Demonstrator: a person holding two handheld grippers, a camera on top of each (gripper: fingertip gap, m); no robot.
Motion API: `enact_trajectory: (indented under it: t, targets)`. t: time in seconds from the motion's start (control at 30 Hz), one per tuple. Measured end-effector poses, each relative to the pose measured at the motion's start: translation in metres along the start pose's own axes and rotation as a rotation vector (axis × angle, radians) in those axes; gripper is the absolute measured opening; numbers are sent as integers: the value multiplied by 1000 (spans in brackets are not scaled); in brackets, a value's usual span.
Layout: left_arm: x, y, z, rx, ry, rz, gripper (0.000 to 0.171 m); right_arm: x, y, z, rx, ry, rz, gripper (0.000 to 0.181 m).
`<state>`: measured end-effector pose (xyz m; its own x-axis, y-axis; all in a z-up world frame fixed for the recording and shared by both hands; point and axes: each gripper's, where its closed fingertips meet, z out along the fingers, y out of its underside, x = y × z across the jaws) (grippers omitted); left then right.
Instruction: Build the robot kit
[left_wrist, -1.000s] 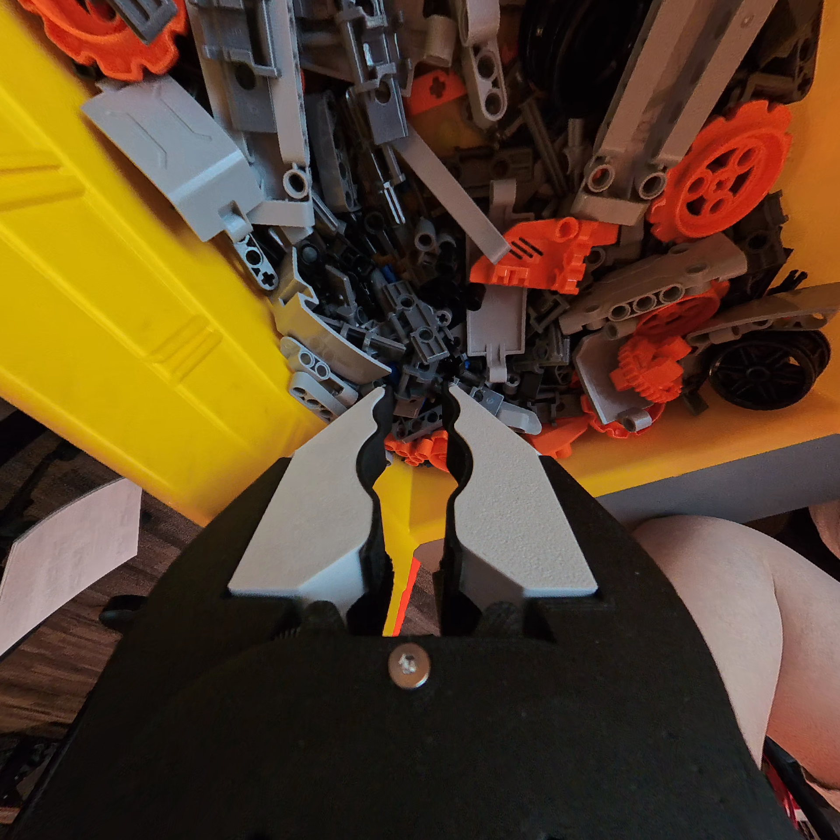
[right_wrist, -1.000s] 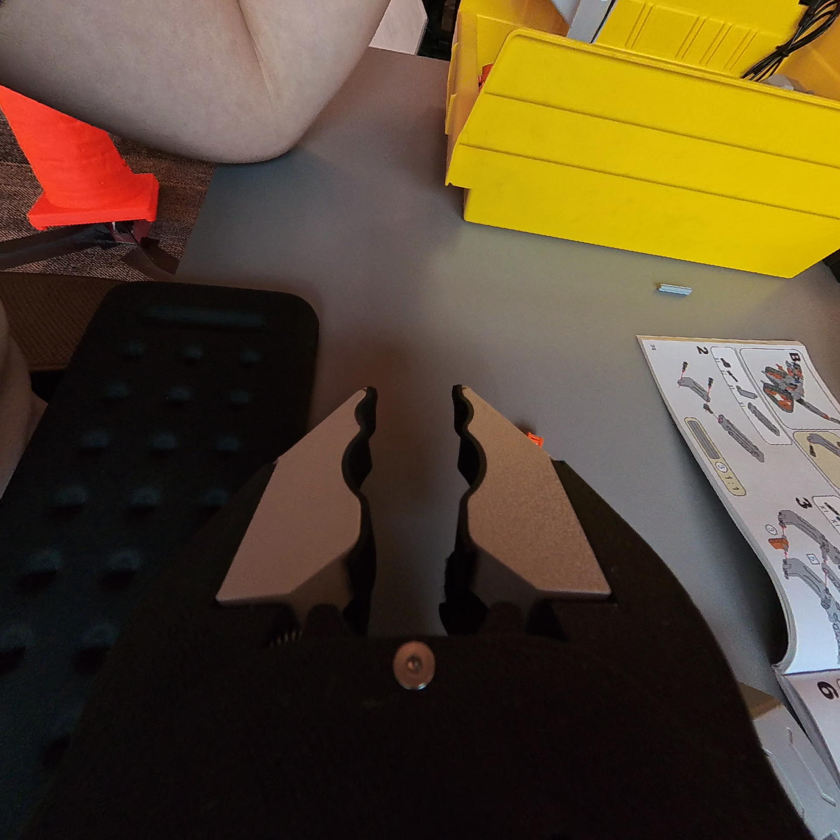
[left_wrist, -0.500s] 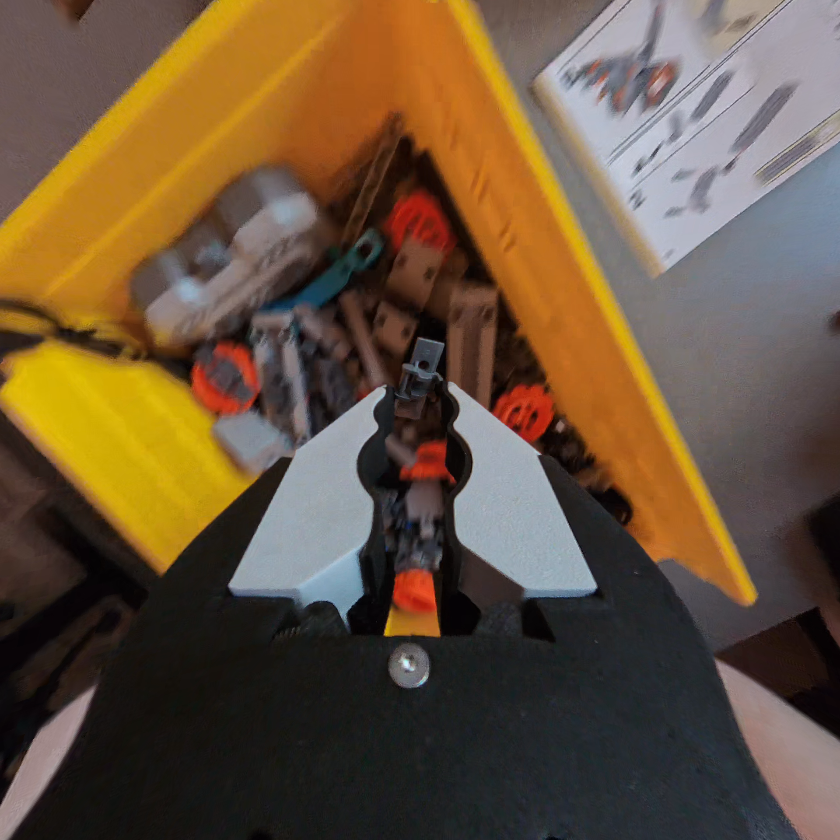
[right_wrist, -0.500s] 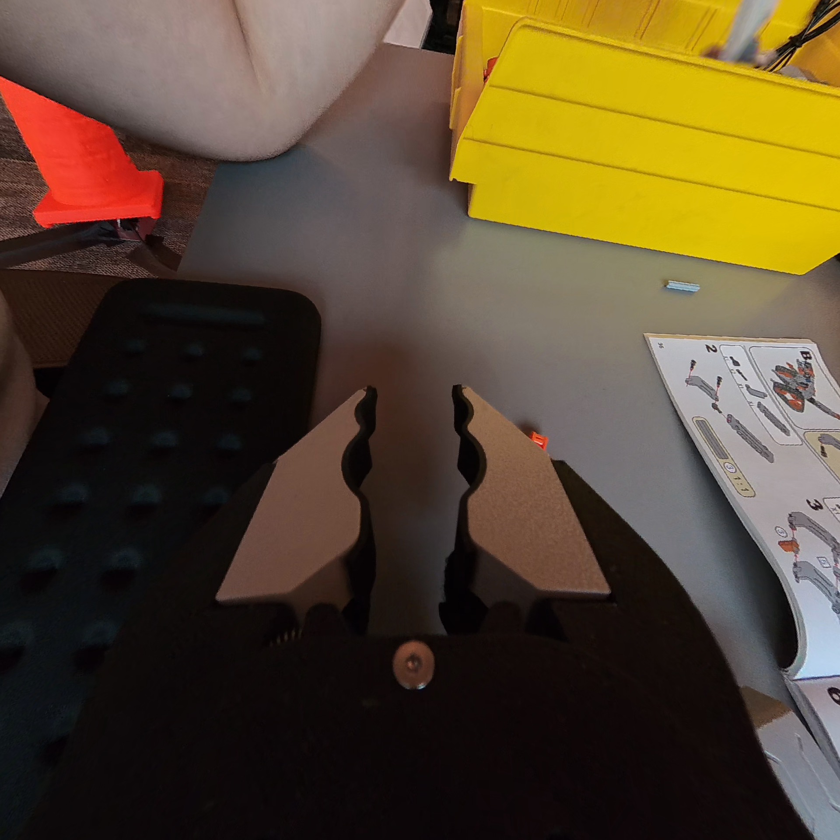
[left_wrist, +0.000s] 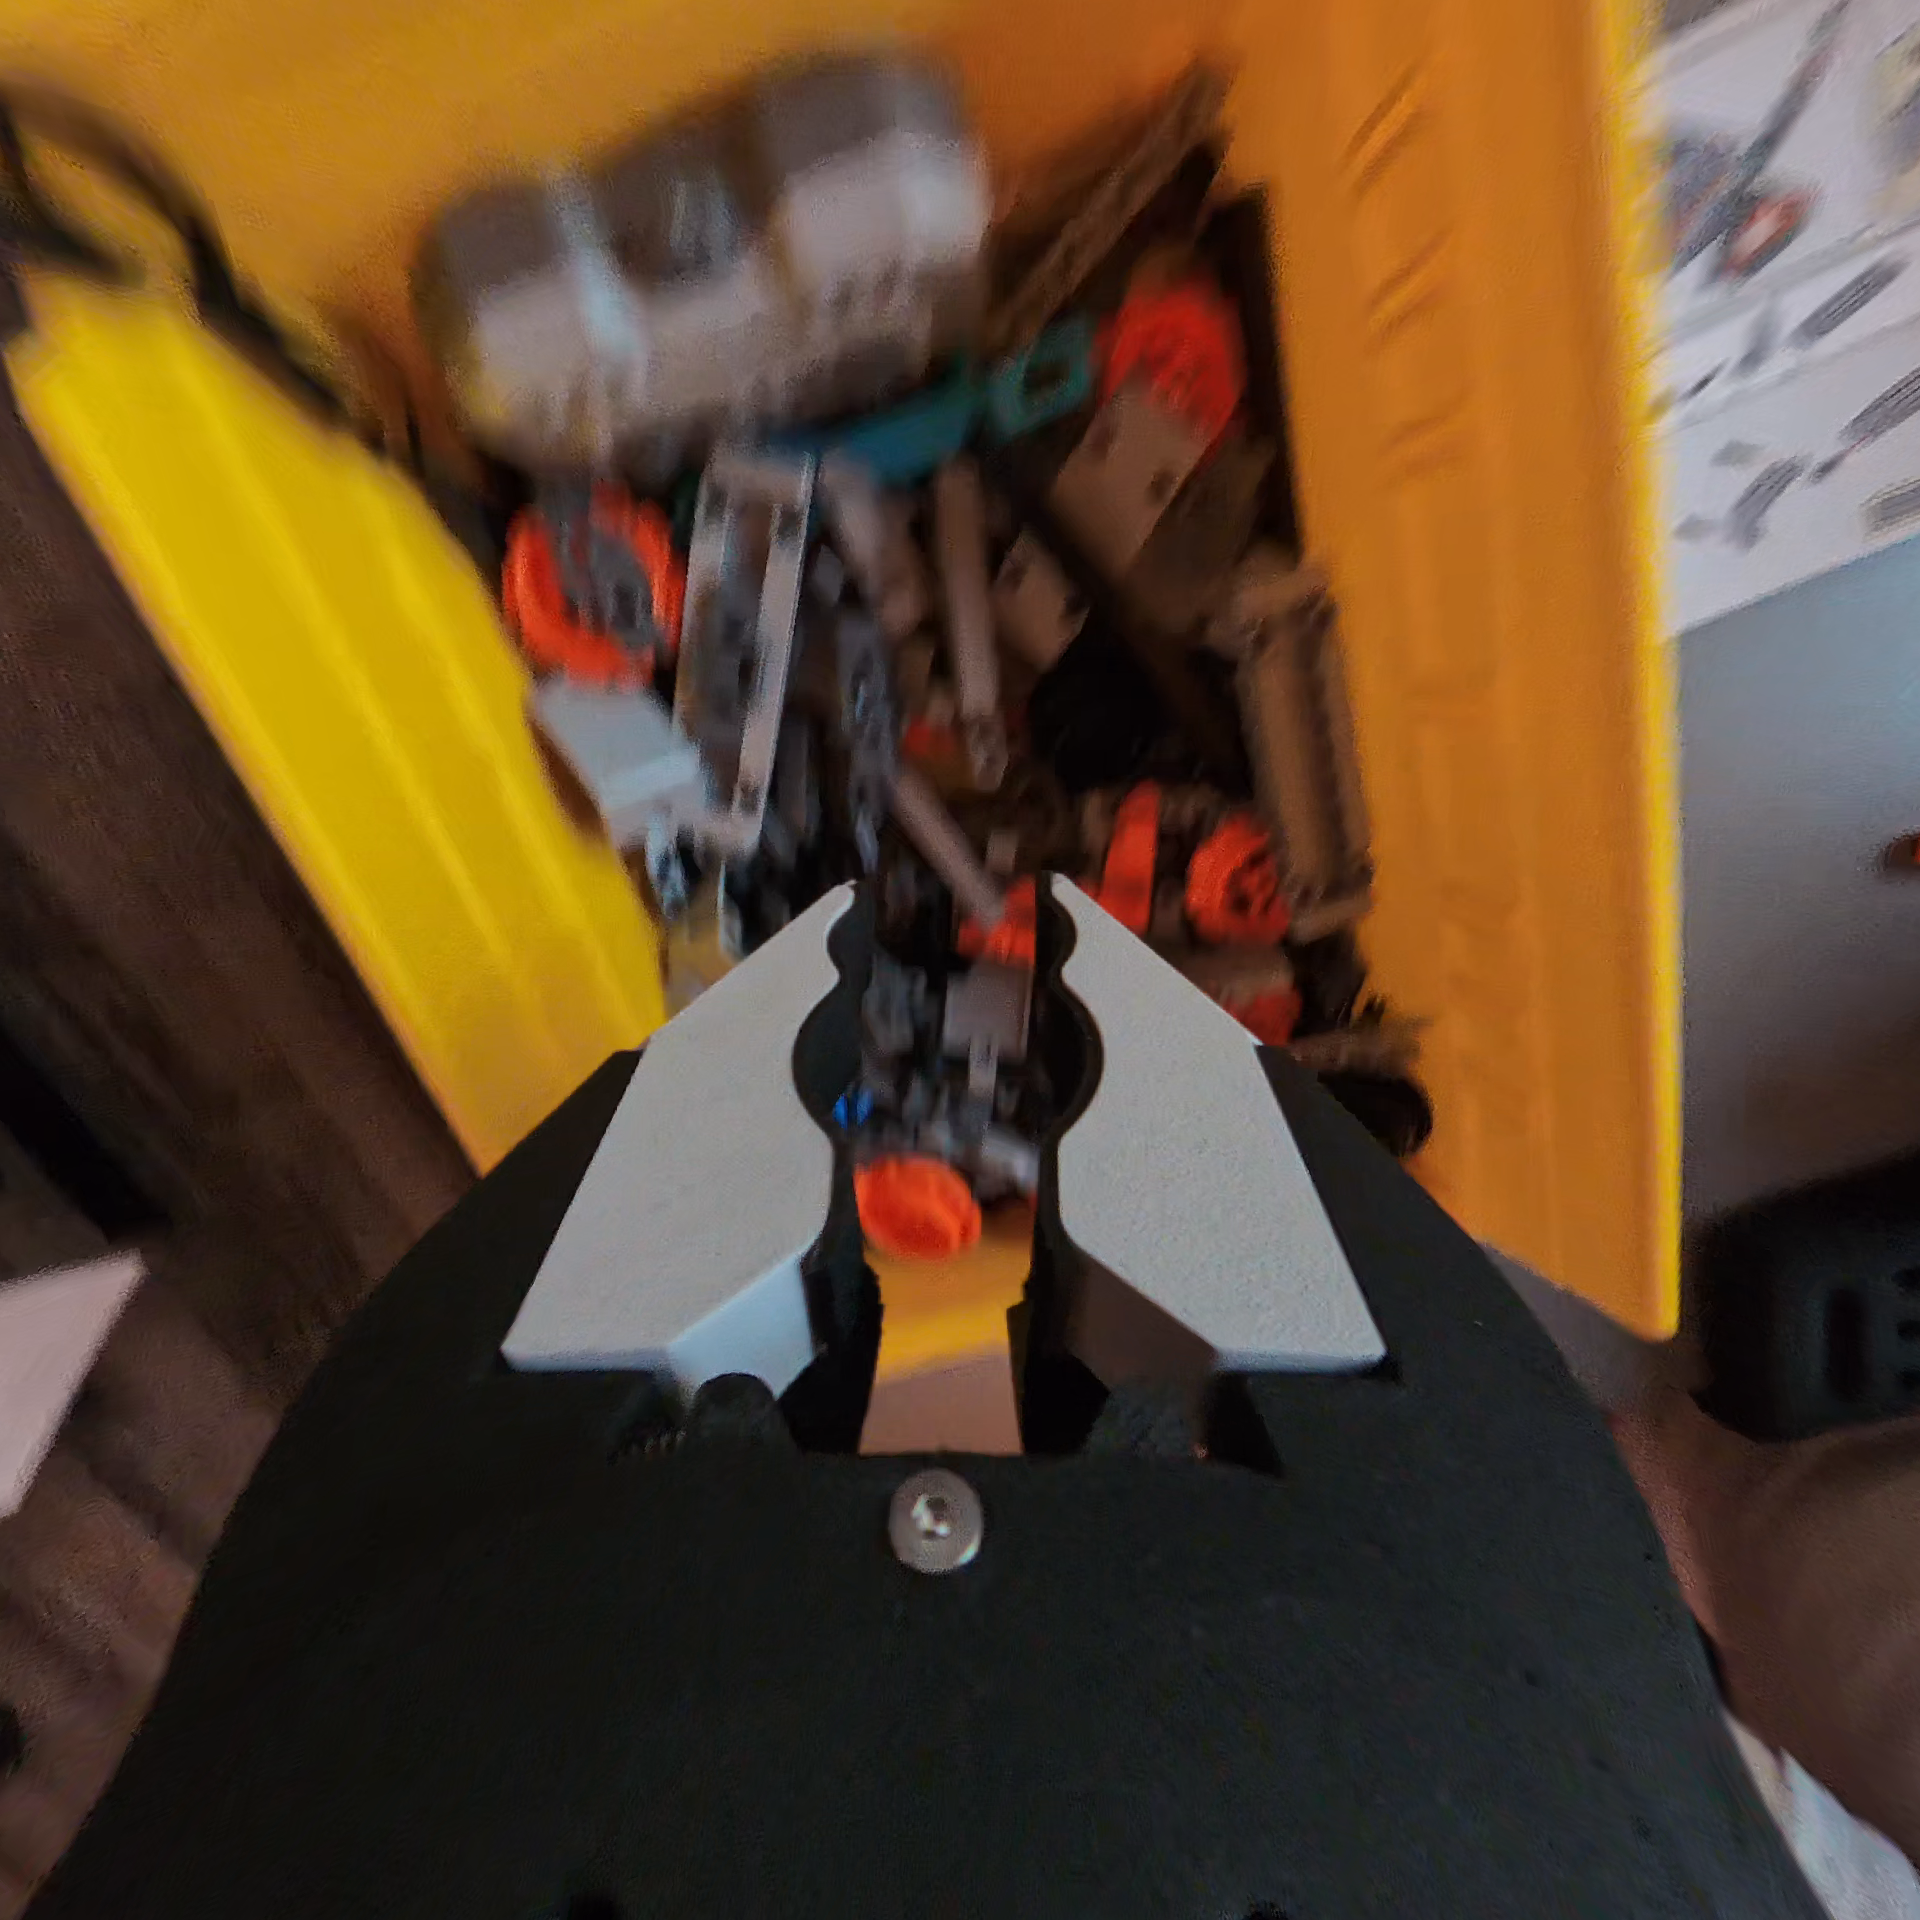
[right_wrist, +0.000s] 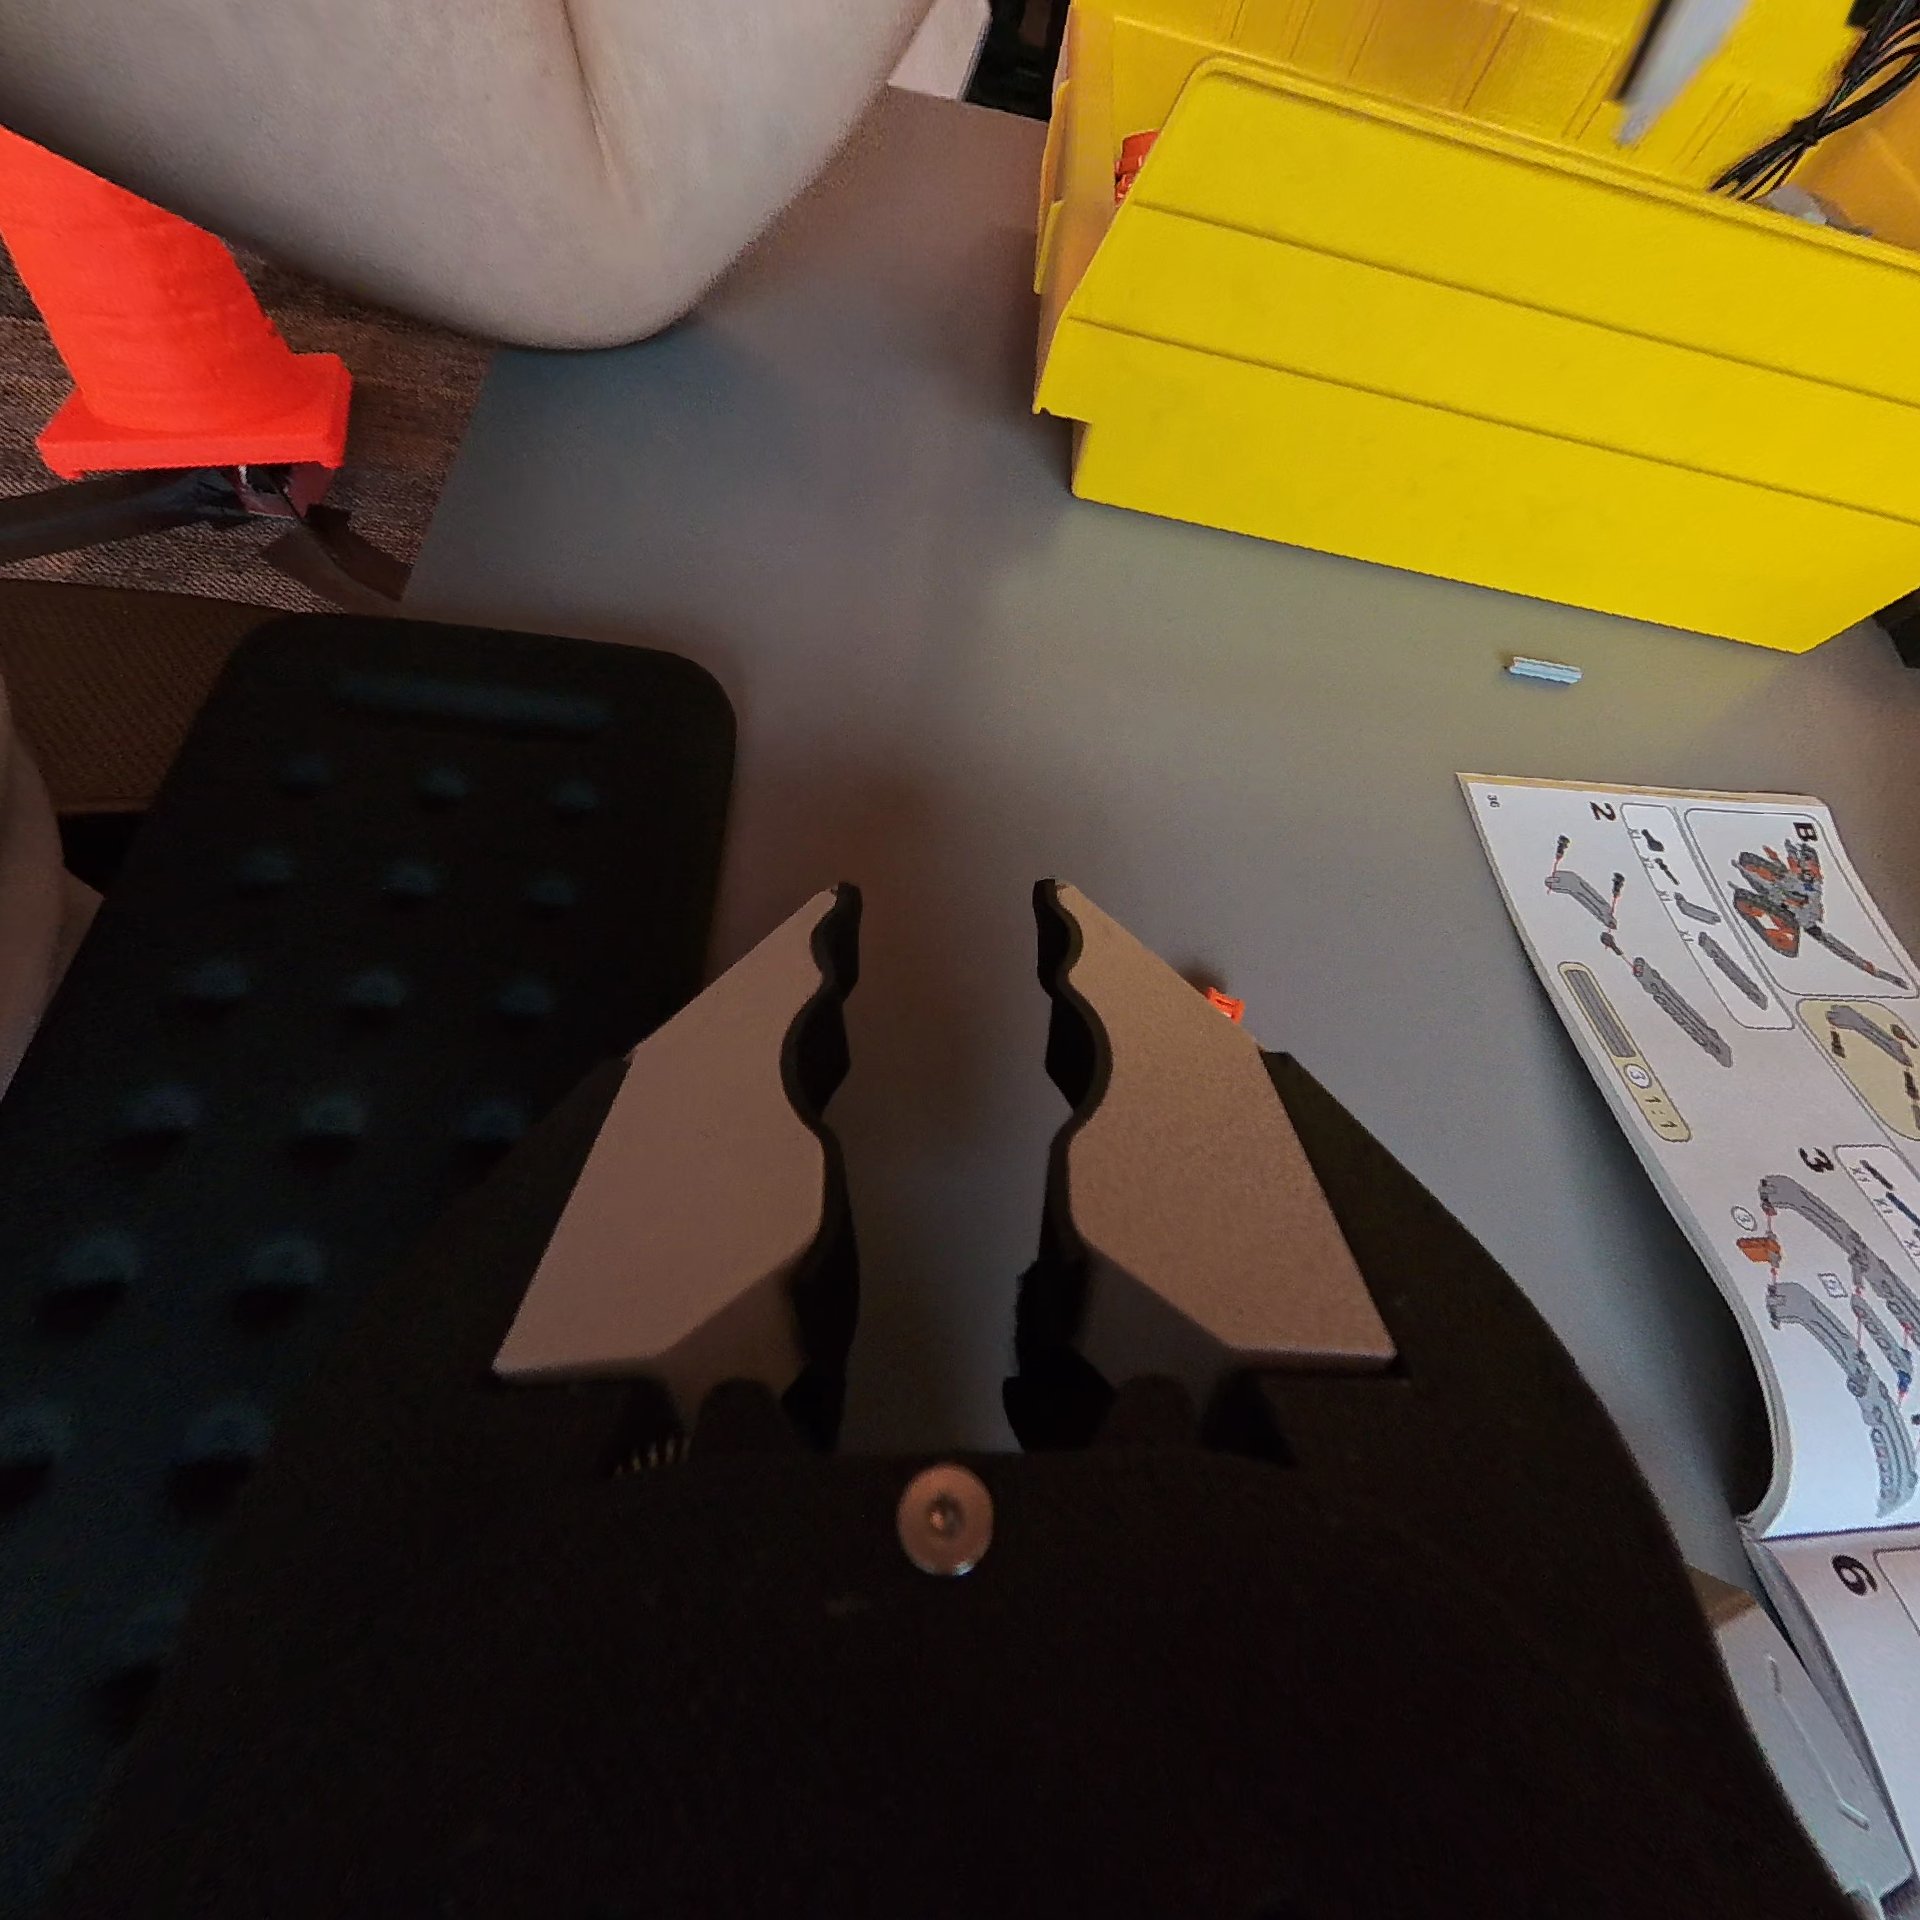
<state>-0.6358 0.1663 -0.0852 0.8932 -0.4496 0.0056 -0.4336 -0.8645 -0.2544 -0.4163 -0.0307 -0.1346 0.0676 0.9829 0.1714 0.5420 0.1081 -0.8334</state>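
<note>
The left claw (left_wrist: 945, 904) hangs released, jaws apart, over a yellow bin (left_wrist: 1475, 644); the blurred heap of grey, black and orange building parts (left_wrist: 935, 644) inside runs from between its jaws toward 12 o'clock. The right claw (right_wrist: 945, 899) is likewise released, gripping nothing, above the bare grey desk (right_wrist: 935, 582); a small orange piece (right_wrist: 1224, 1004) sits just beside it at 3 o'clock, an instruction booklet (right_wrist: 1704, 1049) farther that way, a black studded mat (right_wrist: 343, 935) at 9 o'clock, yellow bins (right_wrist: 1455, 395) at 1 o'clock.
</note>
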Motion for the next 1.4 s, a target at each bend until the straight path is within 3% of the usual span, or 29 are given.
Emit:
enact_trajectory:
  t: [0.13,0.23,0.27,0.43,0.63,0.73,0.93,1.03,1.17,1.27,1.4]
  targets:
    - [-23,79,2,-265,-14,-170,30,-1,2,2,-7,-6,3,34]
    - [-31,97,11,-346,11,-268,31,-1,3,3,-10,-7,4,34]
    - [-32,99,13,-360,16,-298,25,-1,3,3,-12,-7,4,34]
    - [-25,101,22,-414,42,-305,37,0,3,3,-11,-6,7,34]
    - [-25,109,26,-495,8,-269,39,-2,3,3,-14,-10,2,34]
    - [-29,110,24,-494,-16,-264,18,-1,3,3,-13,-9,1,33]
    - [-30,104,17,-424,-1,-273,0,-2,3,3,-14,-13,1,34]
    - [-30,98,7,-361,-5,-267,0,-2,4,3,-17,-13,-2,34]
    - [-23,70,-3,-207,25,-218,0,-3,4,4,-19,-16,-1,34]
    - [-23,80,1,-276,-6,-202,1,-3,5,4,-24,-17,-4,34]
    - [-30,94,8,-374,-53,-243,24,-3,5,4,-24,-17,-6,33]
